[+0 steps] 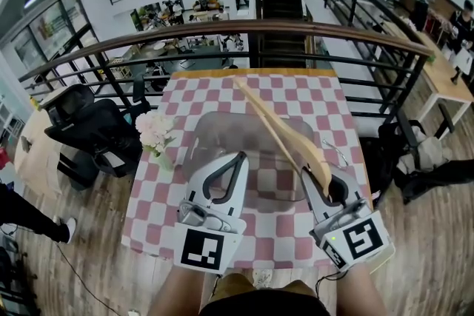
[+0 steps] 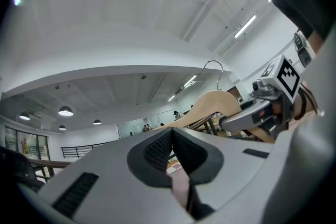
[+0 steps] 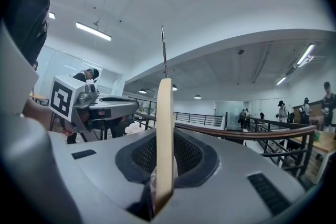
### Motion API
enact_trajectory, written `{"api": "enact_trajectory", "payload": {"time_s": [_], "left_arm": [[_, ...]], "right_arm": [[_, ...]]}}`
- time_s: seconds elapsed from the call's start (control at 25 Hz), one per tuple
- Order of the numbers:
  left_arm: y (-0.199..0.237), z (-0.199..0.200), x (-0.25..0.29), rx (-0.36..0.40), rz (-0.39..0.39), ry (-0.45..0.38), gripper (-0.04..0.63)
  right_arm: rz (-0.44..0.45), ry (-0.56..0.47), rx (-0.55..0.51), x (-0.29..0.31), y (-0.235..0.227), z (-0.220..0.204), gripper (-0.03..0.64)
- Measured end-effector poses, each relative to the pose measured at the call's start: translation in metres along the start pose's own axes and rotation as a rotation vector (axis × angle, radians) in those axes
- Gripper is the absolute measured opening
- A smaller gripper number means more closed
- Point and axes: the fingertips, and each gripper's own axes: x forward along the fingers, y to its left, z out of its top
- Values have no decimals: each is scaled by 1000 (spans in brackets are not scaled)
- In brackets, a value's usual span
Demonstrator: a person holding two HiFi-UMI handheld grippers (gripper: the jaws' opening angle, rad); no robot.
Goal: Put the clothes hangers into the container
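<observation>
Since the hanger [image 1: 278, 133] is pinched edge-on near its hook by the right gripper [image 1: 326, 187] alone, its long arm could pivot or slip in the pads and catch the container [image 1: 198, 138] rim when lowered. The arm juts up-left over the container. The left gripper [image 1: 237, 159] sits just beside the hanger, jaws closed, empty, apart from it.

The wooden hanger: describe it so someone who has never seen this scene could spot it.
On the pink-and-white checkered table stands a clear container, and the right gripper is shut on the hanger over its right side. It is the one pale wooden, curved bar, slanting away toward the table's far edge, unlike the white flowers at left.
</observation>
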Motion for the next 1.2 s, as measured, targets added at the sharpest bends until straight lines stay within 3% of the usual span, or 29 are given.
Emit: {"api": "enact_trajectory", "payload": {"time_s": [1.2], "left_arm": [[27, -27, -11, 3, 58, 42, 9]], "right_arm": [[90, 123, -56, 44, 17, -26, 58]]}}
